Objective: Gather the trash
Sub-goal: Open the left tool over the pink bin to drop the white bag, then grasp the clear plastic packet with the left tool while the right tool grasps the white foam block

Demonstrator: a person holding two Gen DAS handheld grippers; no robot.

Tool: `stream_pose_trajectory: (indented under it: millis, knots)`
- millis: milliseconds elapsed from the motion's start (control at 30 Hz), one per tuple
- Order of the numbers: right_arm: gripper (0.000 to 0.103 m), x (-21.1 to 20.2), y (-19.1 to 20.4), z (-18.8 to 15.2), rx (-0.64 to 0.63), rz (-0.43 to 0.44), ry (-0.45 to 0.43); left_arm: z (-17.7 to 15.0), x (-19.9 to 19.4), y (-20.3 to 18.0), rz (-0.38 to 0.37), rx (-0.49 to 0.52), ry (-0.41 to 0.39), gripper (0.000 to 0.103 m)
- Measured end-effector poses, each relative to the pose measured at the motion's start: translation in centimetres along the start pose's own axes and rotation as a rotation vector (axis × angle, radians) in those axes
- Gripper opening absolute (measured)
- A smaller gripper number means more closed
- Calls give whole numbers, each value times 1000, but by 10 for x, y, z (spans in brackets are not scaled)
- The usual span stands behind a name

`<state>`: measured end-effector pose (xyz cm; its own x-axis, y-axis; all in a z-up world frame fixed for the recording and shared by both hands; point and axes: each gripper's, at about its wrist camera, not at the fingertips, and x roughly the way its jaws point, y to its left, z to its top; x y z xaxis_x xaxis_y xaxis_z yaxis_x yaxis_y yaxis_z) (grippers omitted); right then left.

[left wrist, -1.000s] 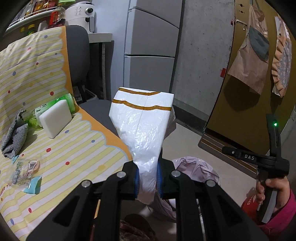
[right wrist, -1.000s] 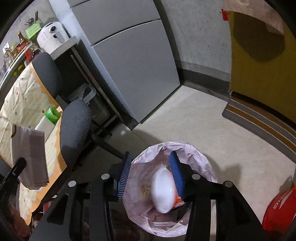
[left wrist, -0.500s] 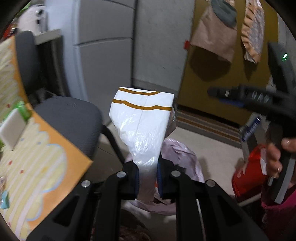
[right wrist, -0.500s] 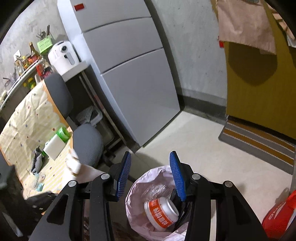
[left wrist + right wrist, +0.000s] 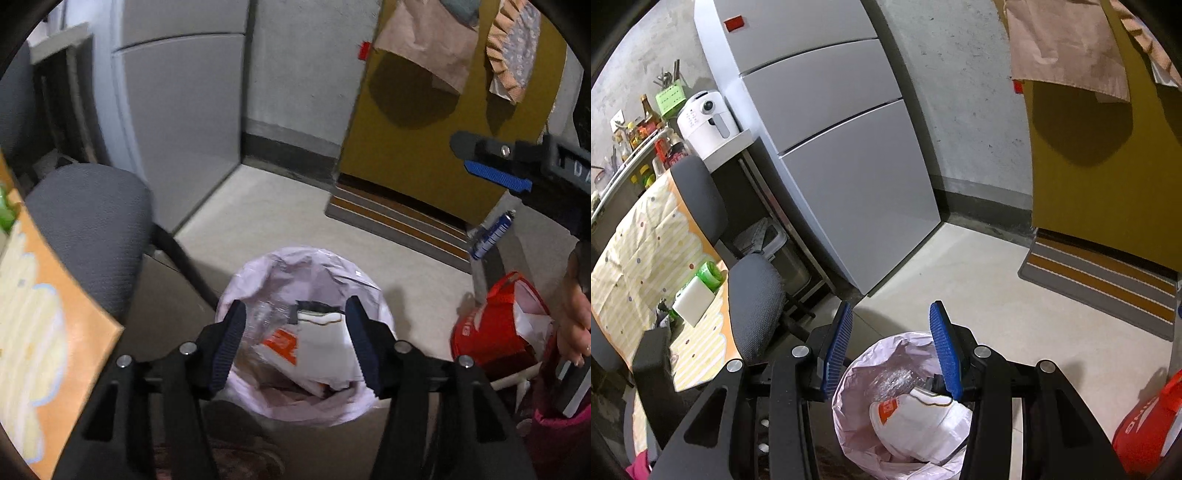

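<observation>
While our left gripper (image 5: 295, 341) hangs over the trash bin (image 5: 258, 273), its jaws are opening with nothing pressed between the pads; the white bag with the brown stripe (image 5: 325, 343) lies loose below them inside the bin's pale pink liner, beside an orange-and-white wrapper (image 5: 280, 343) and some clear plastic at about ten o'clock of it. Our right gripper (image 5: 892, 343) sits released as well, its blue pads apart and gripping nothing, poised above the same bin (image 5: 857, 369), where the white bag (image 5: 923, 424) rests toward five o'clock in the opening. In the left view we see that right gripper's blue pad (image 5: 496, 177) at two o'clock, and the hand (image 5: 576, 317) holding its handle at three o'clock. A grey chair (image 5: 753, 295) stands at nine o'clock of the bin, a red bag (image 5: 495, 325) at three o'clock, and the grey fridge (image 5: 831, 147) toward twelve.
</observation>
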<state>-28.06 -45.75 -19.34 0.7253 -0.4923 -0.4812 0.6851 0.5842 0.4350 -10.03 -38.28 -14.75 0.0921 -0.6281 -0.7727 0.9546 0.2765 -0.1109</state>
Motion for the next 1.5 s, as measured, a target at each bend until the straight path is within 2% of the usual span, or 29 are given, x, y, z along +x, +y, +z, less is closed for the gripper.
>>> stream_pose_trajectory:
  millis: [67, 200, 400, 600, 667, 733, 867, 1000, 1067, 1133, 1200, 1233, 1300, 1333, 1367, 1400, 1467, 1500]
  knots:
    - [46, 0, 5, 0, -8, 7, 1, -2, -11, 9, 26, -18, -23, 55]
    - [46, 1, 20, -1, -29, 33, 6, -11, -41, 33, 137, -62, -73, 55]
    - [47, 12, 75, -4, -113, 132, 40, -30, -100, 80, 305, -153, -142, 57]
    - [51, 33, 157, -15, -237, 254, 93, -61, -158, 152, 514, -309, -176, 74]
    - [51, 42, 185, -22, -274, 300, 120, -72, -170, 173, 562, -361, -177, 88]
    - [53, 49, 207, -28, -305, 329, 137, -85, -178, 195, 591, -412, -167, 95]
    - [54, 56, 239, -40, -352, 369, 168, -102, -170, 232, 593, -494, -127, 96]
    - [54, 62, 253, -46, -379, 376, 188, -101, -133, 243, 619, -444, -35, 96]
    - [54, 65, 256, -46, -384, 368, 193, -100, -118, 248, 609, -424, 1, 96]
    - [54, 66, 253, -46, -387, 359, 194, -108, -120, 251, 597, -419, -22, 96]
    - [54, 69, 252, -45, -387, 348, 200, -111, -123, 255, 592, -437, -31, 92]
    - [54, 70, 251, -46, -386, 346, 204, -112, -125, 257, 599, -440, -37, 84]
    - [54, 73, 251, -46, -390, 344, 211, -116, -130, 260, 583, -453, -51, 81]
    - [54, 74, 252, -47, -393, 350, 215, -118, -135, 262, 570, -468, -66, 73]
    - [54, 75, 255, -48, -401, 354, 217, -120, -140, 263, 568, -478, -80, 58]
    - [54, 76, 258, -48, -407, 355, 219, -120, -143, 264, 562, -489, -92, 50]
    - [54, 77, 266, -50, -425, 363, 219, -123, -156, 266, 529, -531, -127, 21]
    - [54, 77, 272, -49, -437, 370, 215, -125, -165, 266, 539, -544, -151, 18]
